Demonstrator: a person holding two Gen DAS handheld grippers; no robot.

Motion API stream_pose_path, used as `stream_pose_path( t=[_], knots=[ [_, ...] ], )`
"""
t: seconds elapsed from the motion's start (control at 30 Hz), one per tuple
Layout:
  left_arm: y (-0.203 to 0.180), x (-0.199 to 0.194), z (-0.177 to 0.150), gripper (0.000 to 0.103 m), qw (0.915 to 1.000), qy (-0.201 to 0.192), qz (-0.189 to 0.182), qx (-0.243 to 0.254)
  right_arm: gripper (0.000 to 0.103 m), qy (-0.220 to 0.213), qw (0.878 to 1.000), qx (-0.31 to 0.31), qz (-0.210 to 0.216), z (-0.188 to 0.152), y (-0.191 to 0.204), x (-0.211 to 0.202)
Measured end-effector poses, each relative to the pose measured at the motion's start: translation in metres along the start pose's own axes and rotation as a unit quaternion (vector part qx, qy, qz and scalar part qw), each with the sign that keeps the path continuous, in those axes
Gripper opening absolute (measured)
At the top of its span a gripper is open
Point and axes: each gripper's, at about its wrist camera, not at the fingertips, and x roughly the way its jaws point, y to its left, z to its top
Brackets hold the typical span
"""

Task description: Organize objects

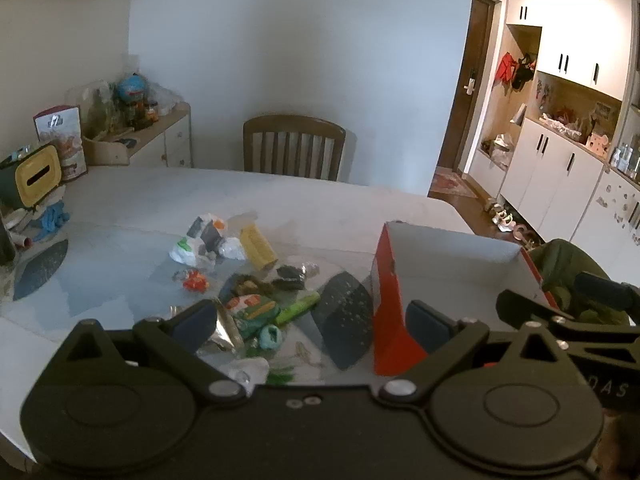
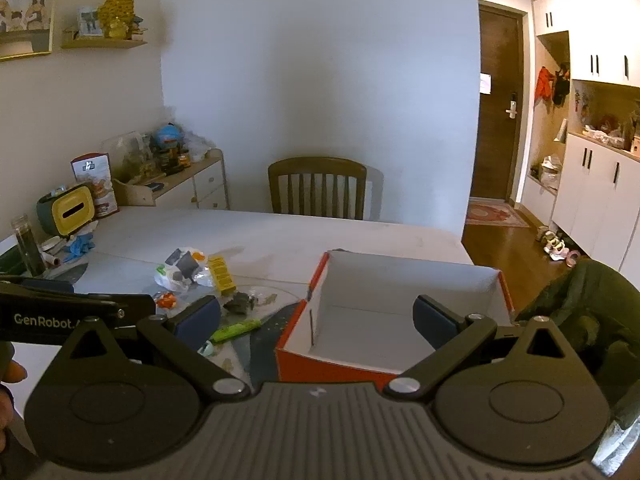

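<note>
While hovering wide and empty, left gripper (image 1: 310,320) and right gripper (image 2: 316,320): start with the green tube (image 1: 298,307), probably a marker, just left of the orange box (image 2: 340,364); pinch mid-length, lift clear of the litter (image 1: 224,240).

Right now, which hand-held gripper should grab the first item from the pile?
Left. The left hand-held gripper is open right over the loose pile, bracketing the green tube. The right hand-held gripper is open in front of the empty orange-and-white cardboard box.
</note>
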Motion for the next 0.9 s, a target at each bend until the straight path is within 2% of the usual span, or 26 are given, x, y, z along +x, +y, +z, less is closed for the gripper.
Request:
stream_pose_path(
  t=[0.1, 0.2, 0.3, 0.4, 0.47, 0.57, 0.67, 0.9],
  knots=[
    [0.013, 0.005, 0.007, 0.1, 0.9999, -0.01, -0.003, 0.008, 0.103, -0.003, 1.0, -0.003, -0.002, 0.005, 0.009, 0.003],
    [0.033, 0.018, 0.016, 0.1, 0.9998, -0.001, -0.015, 0.008, 0.103, -0.008, 1.0, -0.011, -0.002, 0.011, 0.024, 0.011],
    [0.057, 0.03, 0.026, 0.101, 0.9994, -0.011, -0.025, 0.023, 0.103, 0.002, 1.0, -0.011, -0.005, 0.018, 0.043, 0.024],
    [0.086, 0.047, 0.033, 0.101, 0.9988, -0.027, -0.005, 0.042, 0.103, -0.003, 1.0, -0.022, -0.004, 0.025, 0.063, 0.038],
    [0.107, 0.063, 0.035, 0.101, 0.9987, -0.023, 0.001, 0.046, 0.103, -0.005, 1.0, -0.024, 0.001, 0.031, 0.072, 0.053],
    [0.137, 0.094, 0.032, 0.101, 0.9996, 0.002, -0.004, 0.027, 0.103, 0.001, 0.999, -0.035, -0.002, 0.032, 0.087, 0.076],
    [0.156, 0.122, 0.023, 0.101, 0.9991, 0.037, -0.018, 0.005, 0.103, 0.031, 0.999, -0.039, 0.002, 0.021, 0.103, 0.102],
    [0.155, 0.177, -0.009, 0.101, 0.9898, 0.121, -0.065, 0.035, 0.103, 0.119, 0.989, -0.078, 0.035, -0.027, 0.147, 0.155]
  ],
)
